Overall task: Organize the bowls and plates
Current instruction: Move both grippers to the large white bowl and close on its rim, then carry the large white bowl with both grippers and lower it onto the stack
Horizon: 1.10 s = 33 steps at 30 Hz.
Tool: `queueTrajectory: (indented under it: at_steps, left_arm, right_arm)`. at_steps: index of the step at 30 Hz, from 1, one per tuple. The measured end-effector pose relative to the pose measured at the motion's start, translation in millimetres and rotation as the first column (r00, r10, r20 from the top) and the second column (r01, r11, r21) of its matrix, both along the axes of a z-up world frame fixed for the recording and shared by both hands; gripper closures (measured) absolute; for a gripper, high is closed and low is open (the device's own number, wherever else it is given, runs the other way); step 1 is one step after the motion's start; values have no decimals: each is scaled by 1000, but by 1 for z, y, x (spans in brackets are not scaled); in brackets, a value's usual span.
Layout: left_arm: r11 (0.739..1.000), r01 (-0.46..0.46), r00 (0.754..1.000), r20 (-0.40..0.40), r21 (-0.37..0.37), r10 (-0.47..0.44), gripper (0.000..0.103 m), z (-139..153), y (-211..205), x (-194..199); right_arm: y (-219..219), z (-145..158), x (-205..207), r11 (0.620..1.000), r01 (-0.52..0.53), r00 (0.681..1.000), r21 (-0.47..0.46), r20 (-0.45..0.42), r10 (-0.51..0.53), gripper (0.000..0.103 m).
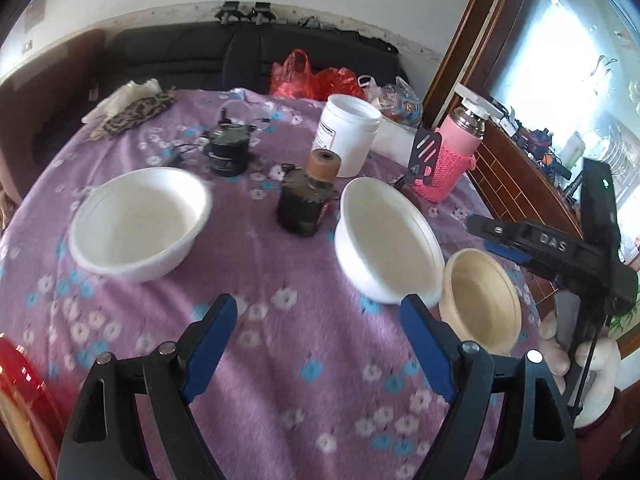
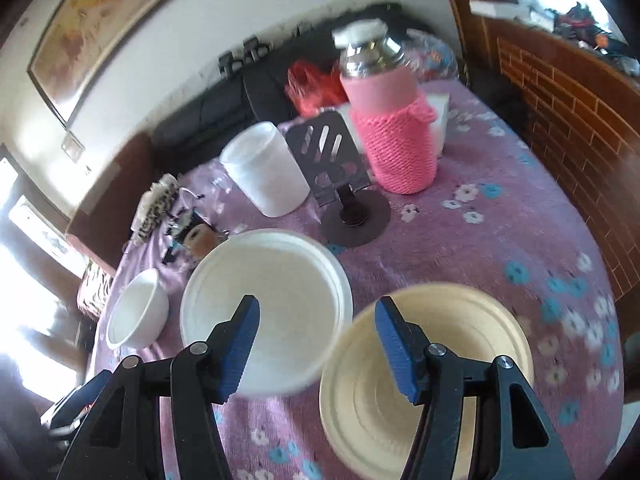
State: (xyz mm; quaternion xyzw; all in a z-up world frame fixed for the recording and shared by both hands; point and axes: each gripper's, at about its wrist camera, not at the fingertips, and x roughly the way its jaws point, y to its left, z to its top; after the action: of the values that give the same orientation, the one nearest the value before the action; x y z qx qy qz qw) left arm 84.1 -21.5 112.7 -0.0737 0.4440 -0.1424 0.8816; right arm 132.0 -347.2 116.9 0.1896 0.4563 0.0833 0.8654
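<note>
Two white foam bowls and one cream bowl stand on a purple flowered tablecloth (image 1: 280,344). In the left wrist view the left white bowl (image 1: 140,222) is far left, the second white bowl (image 1: 386,240) is right of centre, and the cream bowl (image 1: 482,300) is beside it. My left gripper (image 1: 318,320) is open and empty above the cloth. My right gripper (image 2: 318,316) is open, hovering over the second white bowl (image 2: 266,312) and the cream bowl (image 2: 432,384); its body also shows in the left wrist view (image 1: 560,252). The far white bowl (image 2: 138,314) sits at left.
A pink knitted thermos (image 2: 390,120), a white plastic jar (image 2: 266,170), a black phone stand (image 2: 344,184), a dark bottle with a brown cap (image 1: 308,196) and a black device (image 1: 228,150) stand at the back. A red plate edge (image 1: 20,392) is at lower left.
</note>
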Motion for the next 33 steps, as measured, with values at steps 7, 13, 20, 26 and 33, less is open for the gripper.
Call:
queueTrajectory:
  at_steps: [7, 13, 20, 26, 33]
  left_arm:
    - [999, 7, 992, -122, -32, -11, 20, -31, -22, 45]
    - [998, 28, 979, -198, -64, -40, 27, -58, -41, 65]
    - [996, 34, 960, -273, -87, -57, 78, -78, -39, 74]
    - [995, 3, 967, -253, -105, -29, 83, -68, -17, 55]
    - [984, -63, 985, -168, -164, 35, 83, -31, 35, -1]
  right_arm:
    - [19, -30, 53, 990, -108, 988, -86, -121, 98, 39]
    - [36, -57, 77, 979, -181, 966, -91, -202, 160, 42]
    - [40, -59, 77, 982, -183, 967, -49, -188, 171, 73]
    - [46, -37, 54, 986, -164, 977, -8, -143, 161, 87]
    - [87, 10, -8, 971, -239, 970, -12, -40, 238, 87]
